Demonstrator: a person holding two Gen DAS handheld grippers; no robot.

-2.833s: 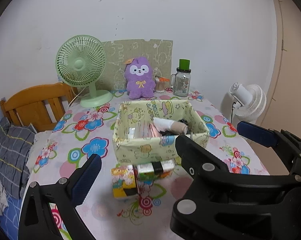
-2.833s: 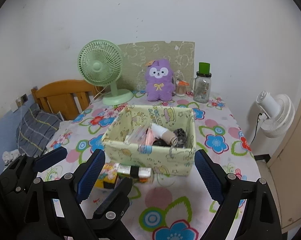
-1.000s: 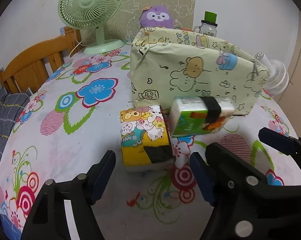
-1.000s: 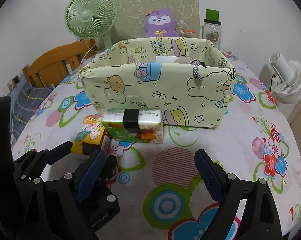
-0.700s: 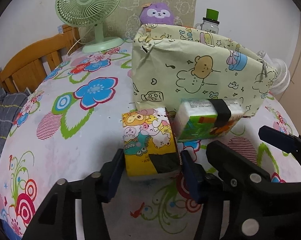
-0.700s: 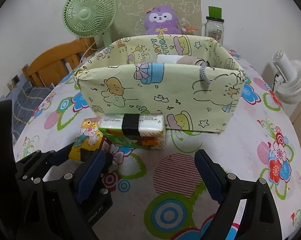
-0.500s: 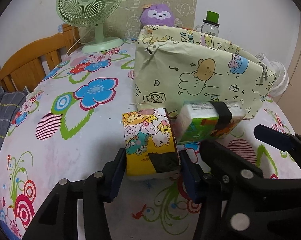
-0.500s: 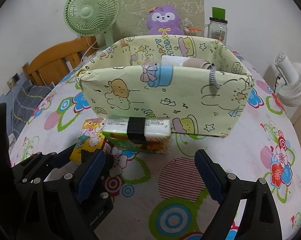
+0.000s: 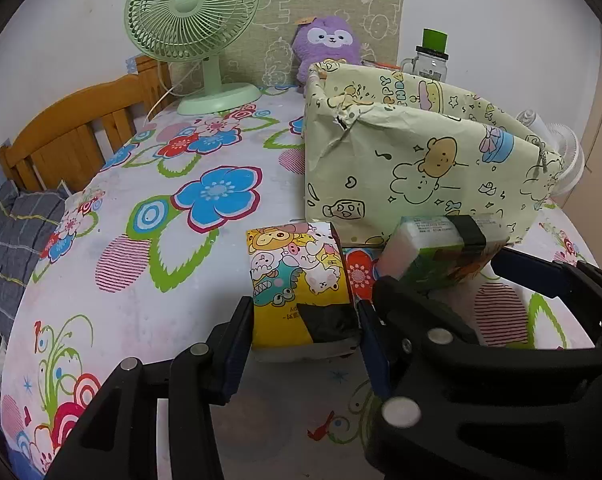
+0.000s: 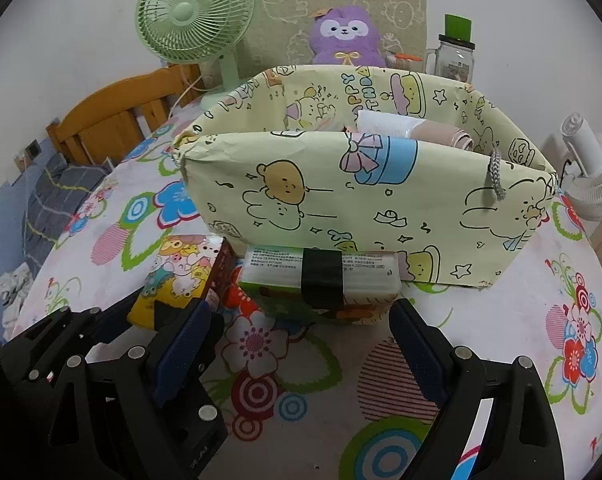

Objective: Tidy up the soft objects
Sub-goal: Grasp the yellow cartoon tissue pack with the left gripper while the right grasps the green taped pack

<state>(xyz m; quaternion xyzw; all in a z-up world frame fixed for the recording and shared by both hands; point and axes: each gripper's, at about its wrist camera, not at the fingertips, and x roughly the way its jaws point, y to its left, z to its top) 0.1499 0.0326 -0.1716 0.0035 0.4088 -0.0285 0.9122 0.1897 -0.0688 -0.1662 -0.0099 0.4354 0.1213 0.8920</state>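
A yellow cartoon-print tissue pack (image 9: 297, 276) lies on the flowered tablecloth, and my left gripper (image 9: 303, 320) is shut on its near end, one blue pad against each side. To its right a green tissue pack (image 9: 441, 248) with a black band lies against the front wall of the pale green cartoon box (image 9: 421, 168). My right gripper (image 10: 301, 336) stands open and wide, its fingertips just short of the green pack (image 10: 321, 276). The yellow pack (image 10: 177, 272) shows at the left of that view. Rolled cloths (image 10: 405, 128) lie inside the box (image 10: 341, 192).
At the back of the table (image 9: 141, 320) stand a green desk fan (image 9: 193, 12), a purple plush (image 9: 327, 48) and a glass jar with a green lid (image 9: 433, 56). A wooden headboard (image 9: 69, 136) is to the left, a white fan (image 10: 589, 176) to the right.
My left gripper's jaws have come in from wide apart onto the yellow tissue pack. My right gripper has moved forward towards the green pack, still open.
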